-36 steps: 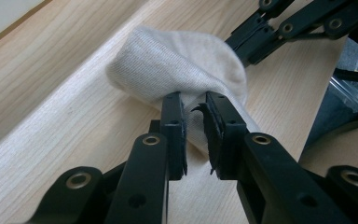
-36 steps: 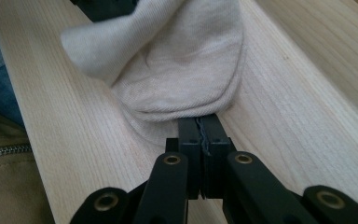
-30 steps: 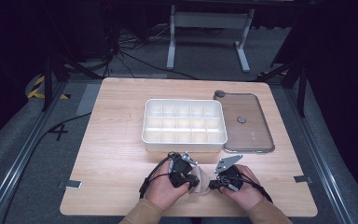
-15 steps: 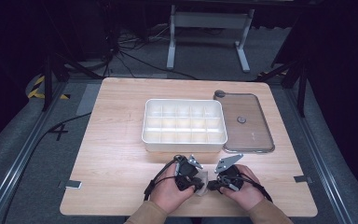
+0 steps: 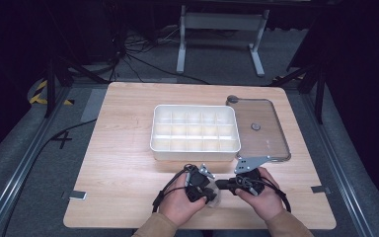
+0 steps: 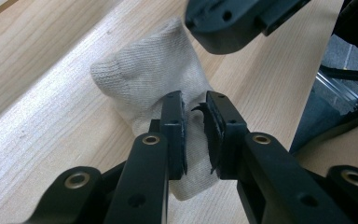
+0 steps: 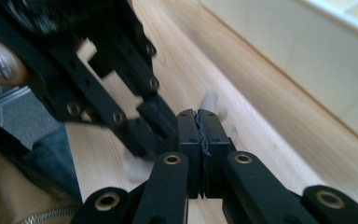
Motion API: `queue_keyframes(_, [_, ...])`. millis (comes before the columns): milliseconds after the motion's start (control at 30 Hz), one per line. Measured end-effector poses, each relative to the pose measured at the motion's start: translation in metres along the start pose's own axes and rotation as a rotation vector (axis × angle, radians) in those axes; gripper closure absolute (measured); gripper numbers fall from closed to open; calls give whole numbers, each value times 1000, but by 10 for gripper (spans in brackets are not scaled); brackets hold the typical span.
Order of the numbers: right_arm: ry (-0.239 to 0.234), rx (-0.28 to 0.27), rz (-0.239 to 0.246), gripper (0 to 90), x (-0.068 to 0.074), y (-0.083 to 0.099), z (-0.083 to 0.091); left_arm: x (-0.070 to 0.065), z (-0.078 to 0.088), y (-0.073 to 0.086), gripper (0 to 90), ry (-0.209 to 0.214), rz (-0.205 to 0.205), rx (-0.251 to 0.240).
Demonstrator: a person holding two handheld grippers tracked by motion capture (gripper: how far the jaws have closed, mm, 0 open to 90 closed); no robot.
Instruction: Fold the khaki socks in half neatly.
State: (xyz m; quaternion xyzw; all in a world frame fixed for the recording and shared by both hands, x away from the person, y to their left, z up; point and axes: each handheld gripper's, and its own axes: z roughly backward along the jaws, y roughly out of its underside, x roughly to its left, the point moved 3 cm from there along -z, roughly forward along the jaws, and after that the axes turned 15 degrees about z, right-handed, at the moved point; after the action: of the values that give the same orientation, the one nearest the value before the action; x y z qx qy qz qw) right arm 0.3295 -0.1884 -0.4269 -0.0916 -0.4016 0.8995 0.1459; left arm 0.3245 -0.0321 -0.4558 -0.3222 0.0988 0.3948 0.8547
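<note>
A pale knitted sock (image 6: 149,79) lies on the wooden table (image 5: 123,168) near its front edge, also seen as a pale patch (image 5: 213,200) between the two hands. My left gripper (image 6: 196,116) is shut on a fold of the sock, with fabric pinched between its pads. In the high view the left gripper (image 5: 206,191) points right. My right gripper (image 7: 199,121) is shut, its pads pressed together with nothing seen between them. It points left (image 5: 222,185), tip to tip with the left gripper (image 7: 121,93), just above the sock's cuff (image 7: 209,100).
A white divided bin (image 5: 192,148) stands mid-table just beyond the grippers, its side wall (image 7: 307,60) close to the right gripper. A clear lid with a grey frame (image 5: 271,143) lies to the right of the bin. Cables trail from both grippers.
My left hand has shifted a little to the right, closer to the right gripper, and covers more of the sock. The right gripper has risen slightly.
</note>
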Motion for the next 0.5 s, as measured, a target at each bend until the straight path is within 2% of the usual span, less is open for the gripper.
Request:
queue_keyframes(100, [8, 0, 12, 898, -1, -2, -6, 0, 0, 0, 776, 1, -6, -7])
queue_keyframes(233, [9, 36, 10, 898, -3, 3, -17, -1, 2, 2, 769, 9, 7, -12])
queue_keyframes(400, [4, 68, -11, 897, -6, 10, -22, -2, 8, 4, 777, 24, -6, -13])
queue_keyframes(500, [1, 76, -10, 895, -7, 13, -23, -1, 10, 8, 766, 51, 11, 15])
